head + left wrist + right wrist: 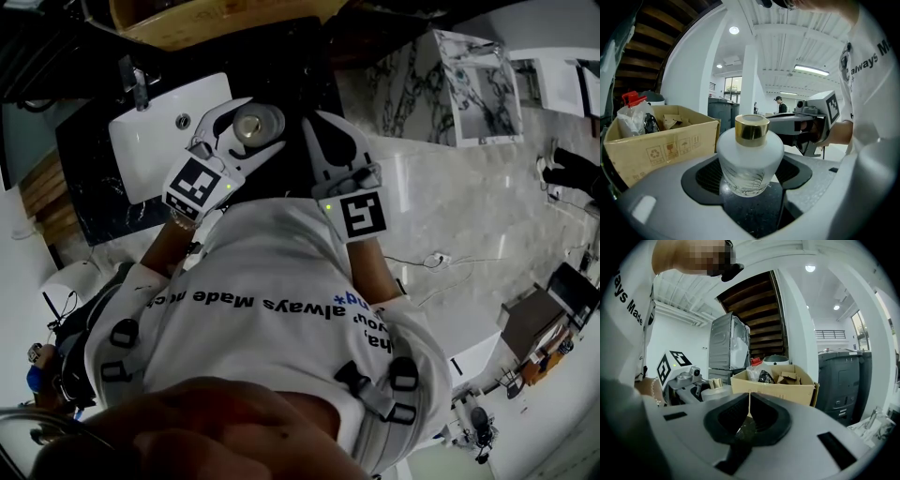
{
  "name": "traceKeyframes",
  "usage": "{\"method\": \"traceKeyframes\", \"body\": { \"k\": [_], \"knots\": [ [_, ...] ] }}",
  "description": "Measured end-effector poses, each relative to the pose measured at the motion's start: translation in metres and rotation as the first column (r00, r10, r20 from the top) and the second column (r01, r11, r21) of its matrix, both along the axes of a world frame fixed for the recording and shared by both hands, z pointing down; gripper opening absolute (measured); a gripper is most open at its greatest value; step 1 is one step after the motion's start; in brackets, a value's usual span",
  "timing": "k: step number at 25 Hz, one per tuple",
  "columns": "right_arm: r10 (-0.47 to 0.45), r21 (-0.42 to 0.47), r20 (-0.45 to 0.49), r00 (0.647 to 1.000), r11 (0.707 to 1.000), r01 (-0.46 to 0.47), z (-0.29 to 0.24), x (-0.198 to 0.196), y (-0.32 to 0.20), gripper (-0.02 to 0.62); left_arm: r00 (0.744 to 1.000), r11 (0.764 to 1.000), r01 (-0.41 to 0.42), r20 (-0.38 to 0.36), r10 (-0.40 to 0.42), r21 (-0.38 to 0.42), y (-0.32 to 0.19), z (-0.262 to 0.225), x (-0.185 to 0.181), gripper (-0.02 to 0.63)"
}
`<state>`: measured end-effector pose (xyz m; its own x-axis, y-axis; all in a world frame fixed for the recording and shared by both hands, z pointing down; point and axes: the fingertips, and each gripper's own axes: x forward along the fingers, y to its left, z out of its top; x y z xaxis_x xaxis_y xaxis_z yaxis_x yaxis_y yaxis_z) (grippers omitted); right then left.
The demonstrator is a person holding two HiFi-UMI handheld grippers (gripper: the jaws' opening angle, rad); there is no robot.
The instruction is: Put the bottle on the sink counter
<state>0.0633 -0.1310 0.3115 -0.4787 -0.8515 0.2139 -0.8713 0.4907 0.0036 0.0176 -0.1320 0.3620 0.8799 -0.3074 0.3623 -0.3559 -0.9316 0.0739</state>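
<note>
A squat frosted-glass bottle (749, 157) with a gold cap sits between the black pads of my left gripper (750, 176), which is shut on its lower body. Dark speckled sink counter (754, 211) lies right under its base; I cannot tell if they touch. In the head view the bottle (253, 122) is held by the left gripper (242, 141) beside the white basin (155, 145). To the right, my right gripper (319, 127) is shut with nothing in it. In its own view the right gripper (749, 416) shows only a thin slit between its pads, with the bottle (715, 389) off to the left.
A faucet (134, 84) stands at the basin's far edge. An open cardboard box (661, 136) with a bag and scraps sits behind the counter. A marble-patterned cabinet (450, 84) stands to the right. Cables (441, 262) lie on the glossy floor.
</note>
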Motion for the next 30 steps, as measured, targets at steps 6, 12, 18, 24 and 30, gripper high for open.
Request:
{"method": "traceKeyframes", "body": {
  "k": [6,12,18,24,30],
  "knots": [
    [-0.011,-0.018,0.005,1.000,1.000,0.011,0.008,0.012,-0.013,0.011,1.000,1.000,0.026,0.018,-0.026,-0.012,-0.016,0.006,0.008,0.333],
    [-0.048,-0.023,0.017,0.999,0.999,0.049,0.010,0.035,-0.018,0.011,0.997,0.998,0.068,0.042,-0.068,-0.010,-0.024,0.009,0.031,0.333],
    [-0.081,-0.036,0.018,0.997,0.996,0.082,0.019,0.060,-0.021,0.011,0.993,0.995,0.100,0.057,-0.099,-0.012,-0.027,0.015,0.053,0.333],
    [-0.095,-0.047,0.008,0.995,0.994,0.095,0.032,0.071,-0.025,0.011,0.991,0.994,0.112,0.077,-0.111,-0.014,-0.036,0.035,0.064,0.333],
    [-0.090,-0.061,-0.005,0.996,0.994,0.090,0.054,0.076,-0.034,0.011,0.989,0.994,0.109,0.098,-0.106,-0.028,-0.050,0.063,0.072,0.333]
  ]
}}
